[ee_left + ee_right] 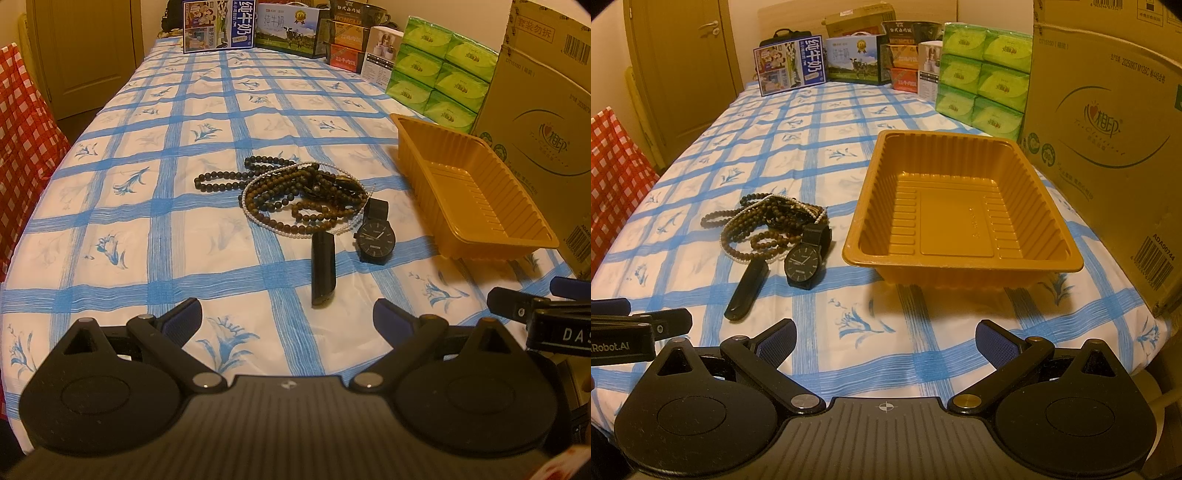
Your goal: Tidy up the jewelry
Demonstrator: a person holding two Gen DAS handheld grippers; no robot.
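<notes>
Both claws, left gripper (287, 320) and right gripper (885, 341), hang spread and empty short of the orange tray (964, 266); left of it lie tangled bead strands (295, 197), limp and snag-prone, best pinched at a loose loop, plus a rigid watch (376, 236).

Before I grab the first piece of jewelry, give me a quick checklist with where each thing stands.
1. Left gripper open and holding nothing: ok.
2. Right gripper open and holding nothing: ok.
3. Yellow plastic tray upright with nothing in it: ok.
4. Black wristwatch lying clear of the tray: ok.
5. Bead strands separate for single pickup: not ok, tangled with the pearl necklace.
6. Dark oblong piece lying apart: ok.
</notes>
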